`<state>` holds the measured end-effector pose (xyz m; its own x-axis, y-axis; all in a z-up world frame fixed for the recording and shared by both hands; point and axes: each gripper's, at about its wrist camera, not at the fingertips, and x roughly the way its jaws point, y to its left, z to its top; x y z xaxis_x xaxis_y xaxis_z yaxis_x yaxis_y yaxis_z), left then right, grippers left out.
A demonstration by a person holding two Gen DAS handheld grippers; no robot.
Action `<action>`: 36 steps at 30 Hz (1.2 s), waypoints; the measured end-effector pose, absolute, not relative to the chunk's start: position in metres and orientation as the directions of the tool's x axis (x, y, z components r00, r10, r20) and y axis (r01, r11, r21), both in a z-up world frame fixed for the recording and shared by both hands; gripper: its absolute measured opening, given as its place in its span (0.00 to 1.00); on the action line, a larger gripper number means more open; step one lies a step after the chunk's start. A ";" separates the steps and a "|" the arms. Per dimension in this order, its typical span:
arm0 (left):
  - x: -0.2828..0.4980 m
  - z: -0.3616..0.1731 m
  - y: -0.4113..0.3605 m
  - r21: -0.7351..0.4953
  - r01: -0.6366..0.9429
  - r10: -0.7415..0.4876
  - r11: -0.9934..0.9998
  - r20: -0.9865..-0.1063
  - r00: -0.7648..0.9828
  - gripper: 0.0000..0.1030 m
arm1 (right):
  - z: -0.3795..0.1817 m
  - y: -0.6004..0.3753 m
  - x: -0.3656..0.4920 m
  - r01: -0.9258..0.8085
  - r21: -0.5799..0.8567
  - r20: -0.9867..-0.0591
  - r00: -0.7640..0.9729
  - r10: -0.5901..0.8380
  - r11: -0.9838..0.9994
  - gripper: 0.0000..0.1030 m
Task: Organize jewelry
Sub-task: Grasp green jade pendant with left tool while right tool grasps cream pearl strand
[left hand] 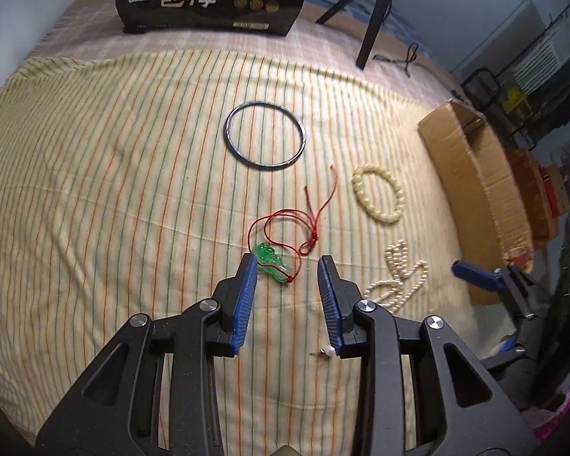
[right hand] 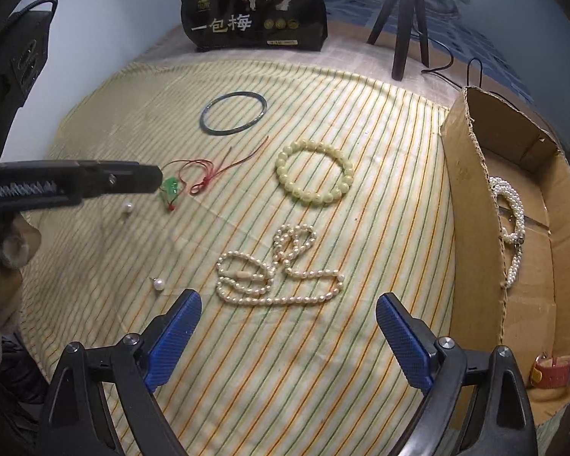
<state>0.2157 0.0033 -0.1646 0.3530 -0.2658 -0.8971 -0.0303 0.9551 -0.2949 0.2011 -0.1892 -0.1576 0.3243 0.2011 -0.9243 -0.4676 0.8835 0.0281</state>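
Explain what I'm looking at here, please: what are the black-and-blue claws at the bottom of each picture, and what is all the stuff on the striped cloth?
No robot: a person holds a two-finger gripper in each hand, with a camera on each looking along its fingers. One picture is from the left gripper, open near a green pendant on a red cord. The other is from the right gripper, open and empty above a pearl necklace. Also on the striped cloth: a dark bangle, a pale bead bracelet and two loose pearl earrings. The cardboard box at right already holds a white pearl piece and a red watch strap.
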 end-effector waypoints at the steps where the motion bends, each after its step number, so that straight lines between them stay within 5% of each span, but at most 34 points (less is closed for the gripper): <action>1: 0.217 -0.168 0.002 -0.286 -0.034 -0.257 0.958 -0.901 0.349 0.32 | -0.159 -0.189 0.202 -0.469 0.031 -0.925 0.321 0.203 0.883 0.92; 25: 0.233 -0.193 -0.006 -0.201 -0.012 -0.187 0.980 -0.930 0.315 0.28 | -0.189 -0.164 0.216 -0.486 -0.026 -0.935 0.322 0.151 0.874 0.91; 30: 0.233 -0.192 -0.005 -0.201 -0.010 -0.187 0.980 -0.928 0.321 0.27 | -0.186 -0.167 0.222 -0.463 -0.017 -0.931 0.330 0.154 0.886 0.68; 33: 0.232 -0.192 -0.005 -0.196 -0.008 -0.183 0.981 -0.927 0.326 0.27 | -0.182 -0.171 0.222 -0.452 0.003 -0.928 0.332 0.171 0.892 0.36; 36: 0.231 -0.191 -0.005 -0.201 -0.011 -0.186 0.980 -0.925 0.331 0.26 | -0.179 -0.175 0.224 -0.439 0.019 -0.927 0.329 0.181 0.898 0.20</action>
